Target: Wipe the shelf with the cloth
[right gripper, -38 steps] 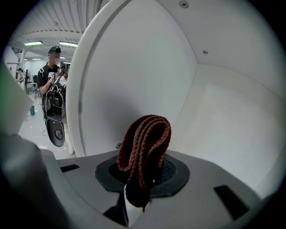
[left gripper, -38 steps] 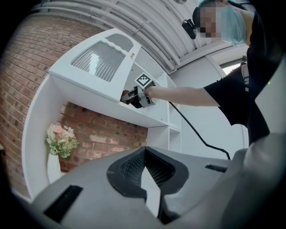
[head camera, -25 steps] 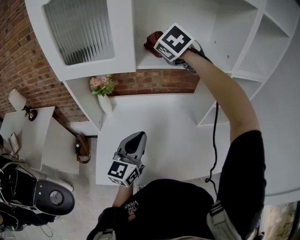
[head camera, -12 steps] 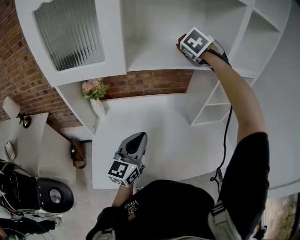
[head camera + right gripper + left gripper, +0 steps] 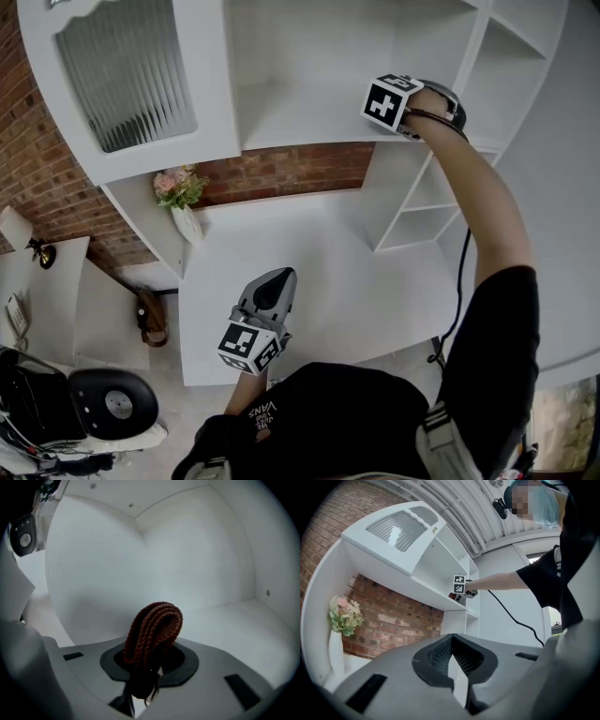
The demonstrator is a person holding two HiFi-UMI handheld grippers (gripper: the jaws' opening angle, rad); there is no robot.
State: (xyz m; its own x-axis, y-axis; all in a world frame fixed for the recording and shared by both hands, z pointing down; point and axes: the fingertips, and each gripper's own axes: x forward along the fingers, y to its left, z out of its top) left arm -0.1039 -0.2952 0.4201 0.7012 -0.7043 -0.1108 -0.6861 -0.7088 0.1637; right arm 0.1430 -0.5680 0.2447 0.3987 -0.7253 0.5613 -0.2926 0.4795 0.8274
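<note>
A dark red knitted cloth (image 5: 154, 625) is folded and pinched in my right gripper (image 5: 149, 662), which is shut on it. That gripper (image 5: 391, 101) is at the right end of the white shelf (image 5: 300, 117), close to its side wall. The cloth is hidden behind the marker cube in the head view. In the right gripper view it hangs over the shelf board (image 5: 229, 620). My left gripper (image 5: 277, 277) hovers low over the white desk (image 5: 319, 272), shut and holding nothing. From the left gripper view the jaws (image 5: 451, 644) point up at the shelf (image 5: 433, 595) and the right gripper (image 5: 460, 588).
A ribbed glass cabinet door (image 5: 127, 80) lies left of the shelf. A vase of pink flowers (image 5: 180, 197) stands below it by the brick wall (image 5: 291, 169). Small side compartments (image 5: 422, 211) are on the right. A black cable (image 5: 457, 281) trails from my right arm.
My right gripper has slid the cloth rightward along the shelf, from its left part to the right end. The left gripper has stayed in place.
</note>
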